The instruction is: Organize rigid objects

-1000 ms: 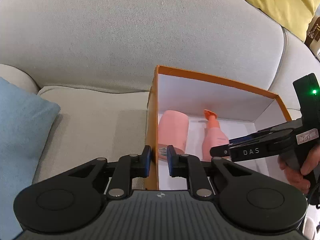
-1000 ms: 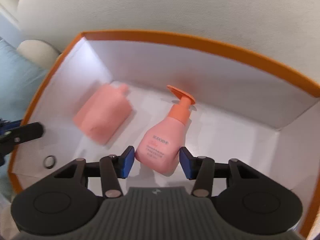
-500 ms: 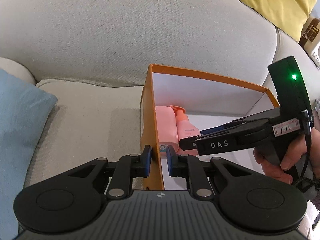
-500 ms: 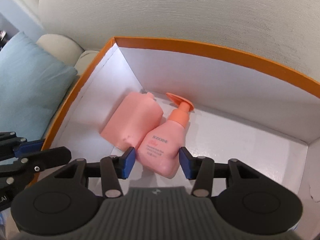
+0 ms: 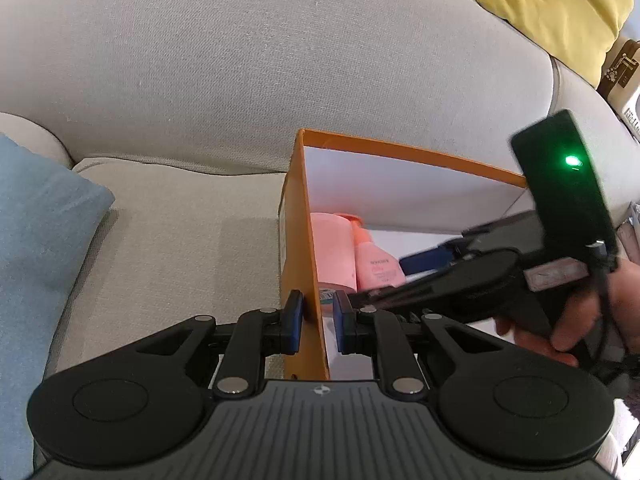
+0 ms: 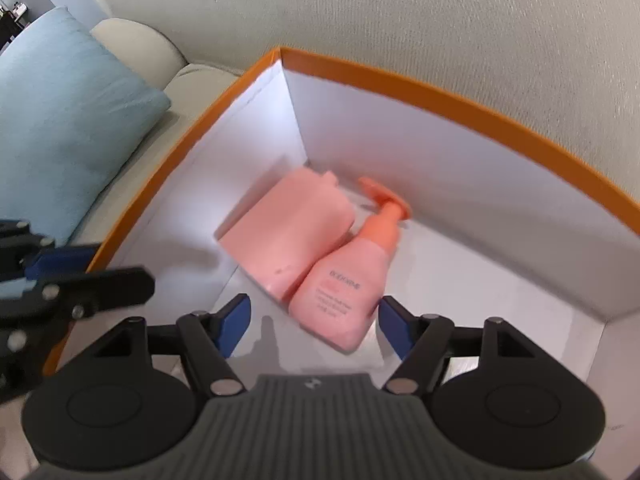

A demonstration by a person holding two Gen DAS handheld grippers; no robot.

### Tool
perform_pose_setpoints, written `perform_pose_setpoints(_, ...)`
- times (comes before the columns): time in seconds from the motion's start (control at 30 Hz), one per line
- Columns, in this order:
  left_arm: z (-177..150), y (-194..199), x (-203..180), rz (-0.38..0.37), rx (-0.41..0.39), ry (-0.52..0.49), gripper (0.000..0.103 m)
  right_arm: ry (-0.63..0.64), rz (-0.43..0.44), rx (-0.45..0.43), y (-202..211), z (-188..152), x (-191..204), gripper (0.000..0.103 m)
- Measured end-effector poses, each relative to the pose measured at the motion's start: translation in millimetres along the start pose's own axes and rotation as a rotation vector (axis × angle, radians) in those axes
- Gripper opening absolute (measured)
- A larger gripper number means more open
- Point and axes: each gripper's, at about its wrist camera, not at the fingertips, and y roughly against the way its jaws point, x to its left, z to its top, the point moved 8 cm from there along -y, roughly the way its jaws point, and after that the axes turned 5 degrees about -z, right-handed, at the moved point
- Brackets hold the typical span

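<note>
An orange box (image 6: 472,110) with white inner walls sits on a grey sofa. A pink pump bottle (image 6: 348,284) and a pink pouch (image 6: 286,232) lie side by side on its floor near the far left corner. My left gripper (image 5: 316,318) is shut on the box's left wall (image 5: 302,240). My right gripper (image 6: 314,320) is open and empty, just above and behind the pump bottle's base. It also shows in the left wrist view (image 5: 420,264), over the box.
A light blue cushion (image 6: 64,128) lies on the sofa seat left of the box. A yellow cushion (image 5: 560,8) rests on the sofa back at the far right. The sofa backrest (image 5: 260,60) stands right behind the box.
The pump bottle and pouch now lie together, nearer the box's far left corner. My right gripper has opened wider and drawn back from the bottle. The left gripper still holds the wall.
</note>
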Motion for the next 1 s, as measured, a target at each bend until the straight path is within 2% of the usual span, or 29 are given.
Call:
perform_pose_setpoints(0.2,-1.4,-1.8,-0.5,-0.004,0.008,0.001,0.017,0.008,-0.066,-0.005,-6.2,3.5,-9.1,0.063)
perform_pose_setpoints(0.3,-1.6,-0.8,1.5,-0.016,0.002,0.014,0.017,-0.015,-0.045,-0.006,0.7,1.2,-10.5,0.063)
perform_pose_setpoints(0.43,-2.2,-1.0,2.5,-0.020,0.002,0.018,0.017,-0.008,-0.037,-0.001,12.9,-5.1,-12.3,0.070)
perform_pose_setpoints(0.6,-1.8,-0.6,1.8,-0.022,-0.001,0.022,0.017,-0.008,0.000,0.039,21.6,-15.3,-15.2,0.068)
perform_pose_setpoints(0.63,-1.8,-0.8,2.0,-0.021,-0.002,0.022,0.017,0.000,-0.001,0.048,20.7,-18.7,-16.8,0.064)
perform_pose_setpoints(0.67,-1.8,-1.0,2.0,-0.019,-0.002,0.022,0.017,0.006,-0.008,0.056,22.3,-21.8,-16.9,0.056)
perform_pose_setpoints(0.7,-1.9,-1.1,1.6,-0.017,-0.003,0.020,0.017,0.006,-0.015,0.067,22.5,-24.4,-17.3,0.053)
perform_pose_setpoints(0.77,-2.2,-0.9,0.5,-0.012,-0.005,0.016,0.017,-0.010,-0.018,0.081,21.7,-28.1,-18.5,0.039)
perform_pose_setpoints(0.83,-2.1,-1.4,0.6,-0.007,-0.002,0.016,0.017,-0.036,-0.019,0.089,17.8,-30.3,-19.5,0.030)
perform_pose_setpoints(0.97,-2.6,-0.9,0.4,-0.002,-0.005,0.013,0.016,-0.096,-0.042,0.075,15.2,-23.8,-24.6,0.024)
perform_pose_setpoints(1.0,-0.3,-0.5,5.8,0.064,-0.030,0.049,0.015,-0.117,-0.038,0.072,15.7,-21.9,-25.7,0.024)
